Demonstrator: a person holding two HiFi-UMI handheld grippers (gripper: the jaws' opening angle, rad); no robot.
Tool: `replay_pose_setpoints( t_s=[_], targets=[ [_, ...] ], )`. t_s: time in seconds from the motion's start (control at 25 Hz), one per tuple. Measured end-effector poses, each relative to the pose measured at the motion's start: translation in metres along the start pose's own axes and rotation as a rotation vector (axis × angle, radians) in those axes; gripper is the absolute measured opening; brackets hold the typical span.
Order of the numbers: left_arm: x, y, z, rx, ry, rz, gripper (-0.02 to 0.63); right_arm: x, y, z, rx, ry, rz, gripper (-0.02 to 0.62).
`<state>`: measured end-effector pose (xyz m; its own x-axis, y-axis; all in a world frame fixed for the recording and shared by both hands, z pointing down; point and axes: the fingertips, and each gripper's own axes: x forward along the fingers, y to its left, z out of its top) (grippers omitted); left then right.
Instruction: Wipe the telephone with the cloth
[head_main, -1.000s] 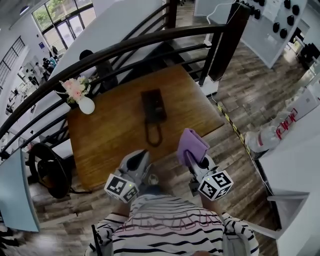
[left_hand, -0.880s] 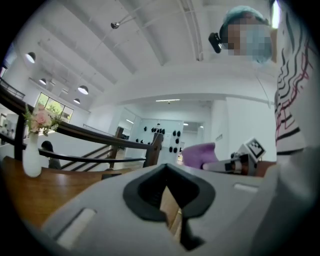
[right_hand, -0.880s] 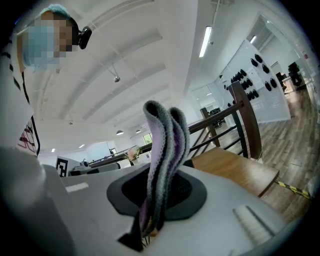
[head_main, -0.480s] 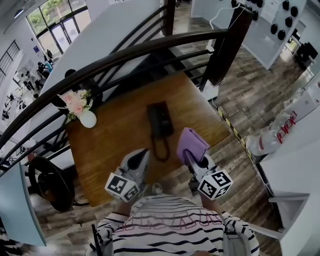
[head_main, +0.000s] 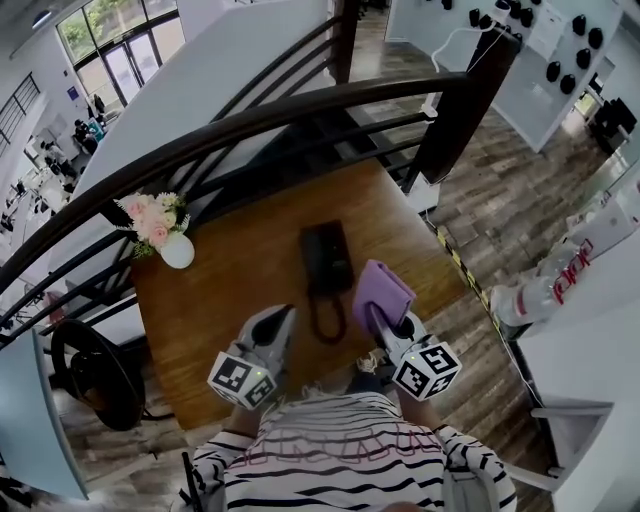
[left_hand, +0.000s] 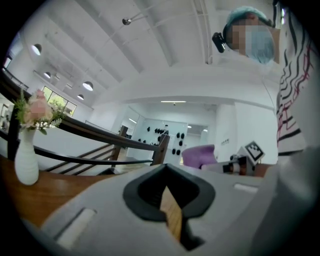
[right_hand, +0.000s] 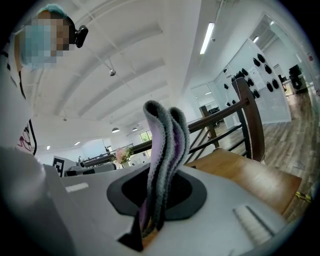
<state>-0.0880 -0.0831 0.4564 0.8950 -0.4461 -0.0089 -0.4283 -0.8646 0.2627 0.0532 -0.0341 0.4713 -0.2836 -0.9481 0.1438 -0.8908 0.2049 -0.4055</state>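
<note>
A black telephone (head_main: 326, 257) lies on the brown wooden table (head_main: 230, 290), its coiled cord (head_main: 327, 322) looping toward the near edge. My right gripper (head_main: 378, 312) is shut on a folded purple cloth (head_main: 383, 289), held upright just right of the telephone's cord. In the right gripper view the cloth (right_hand: 163, 150) stands up out of the closed right gripper (right_hand: 150, 227). My left gripper (head_main: 284, 315) is over the table's near part, left of the cord, jaws together with nothing in them. The left gripper view shows the left gripper (left_hand: 171, 212) and the cloth (left_hand: 200, 155) to its right.
A white vase of pink flowers (head_main: 172, 243) stands on the table's far left corner. A dark curved railing (head_main: 300, 105) runs behind the table. A black round stand (head_main: 95, 370) sits on the floor at left, a white machine (head_main: 565, 275) at right.
The table and telephone have drawn nearer to both grippers and shifted slightly right in the head view. Both grippers keep their pose; the cloth stays held.
</note>
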Motion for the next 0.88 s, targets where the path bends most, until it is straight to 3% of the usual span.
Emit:
replay_pose_setpoints(
  t_s=[0.48,0.88],
  targets=[
    [0.045,0.023,0.005,-0.003,-0.023,0.149,0.002,0.059,-0.051,0.014,-0.013,0.092,0.118,0.049],
    [0.056,0.034,0.004,-0.009,-0.049,0.293,0.002,0.11,-0.073,-0.001,-0.04,0.214,0.244,0.049]
  ],
)
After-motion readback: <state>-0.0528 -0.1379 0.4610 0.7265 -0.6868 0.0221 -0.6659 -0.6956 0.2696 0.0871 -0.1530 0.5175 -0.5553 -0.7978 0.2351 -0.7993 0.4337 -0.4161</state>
